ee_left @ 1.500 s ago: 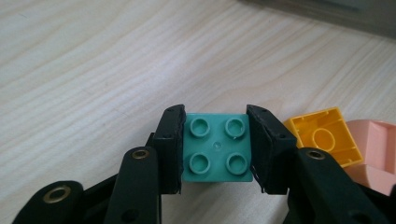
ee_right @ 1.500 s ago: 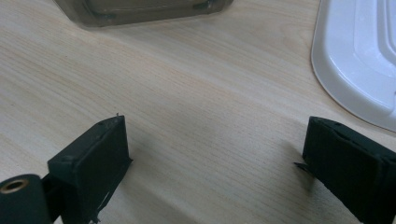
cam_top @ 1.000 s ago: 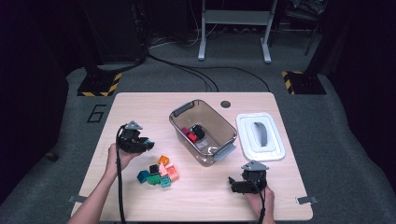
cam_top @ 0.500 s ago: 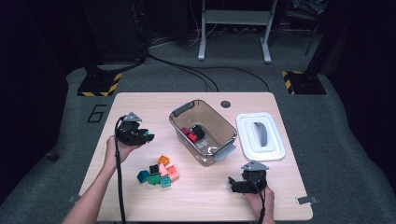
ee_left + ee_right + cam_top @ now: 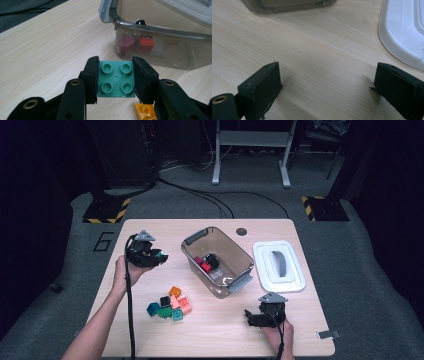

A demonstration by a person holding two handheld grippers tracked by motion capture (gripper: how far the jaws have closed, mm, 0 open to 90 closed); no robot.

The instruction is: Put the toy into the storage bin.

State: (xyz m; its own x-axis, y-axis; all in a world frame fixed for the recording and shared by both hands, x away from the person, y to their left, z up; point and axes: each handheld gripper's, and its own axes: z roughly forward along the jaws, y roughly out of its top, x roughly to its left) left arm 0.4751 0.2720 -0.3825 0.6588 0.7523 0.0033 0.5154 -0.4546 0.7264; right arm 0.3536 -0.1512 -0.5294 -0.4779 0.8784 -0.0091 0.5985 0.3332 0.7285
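The left gripper [image 5: 159, 257] is lifted above the left part of the light wooden surface [image 5: 150, 340], held by a hand with the forearm coming up from the near left edge. Its fingers [image 5: 91, 77] are closed tight on a small green plastic brick with four round studs [image 5: 116, 79] — one finger on each side of it, studs facing the camera. The brick is off the surface, just left of the clear grey plastic box [image 5: 241, 265], and the gripper points toward that box.

The right gripper [image 5: 251, 316] rests low at the near right part of the surface, with a hand behind it. Its fingers [image 5: 260, 90] are wide apart and hold nothing; bare wood lies between them.

Inside the box lie red bricks [image 5: 136, 45] and a black one [image 5: 212, 261]. A white plastic lid with a grey handle [image 5: 295, 280] lies flat just right of the box. A little heap of coloured bricks [image 5: 171, 306] — orange, pink, black, teal and green — sits near the left arm, on the near side of the gripper.

The floor around is grey carpet [image 5: 370, 280]. Black cables [image 5: 210, 200] run across it on the far side. Yellow-and-black striped plates [image 5: 106, 210] lie far left and far right, and the legs of a grey metal stand [image 5: 250, 150] rise at the back. The room behind is dark.
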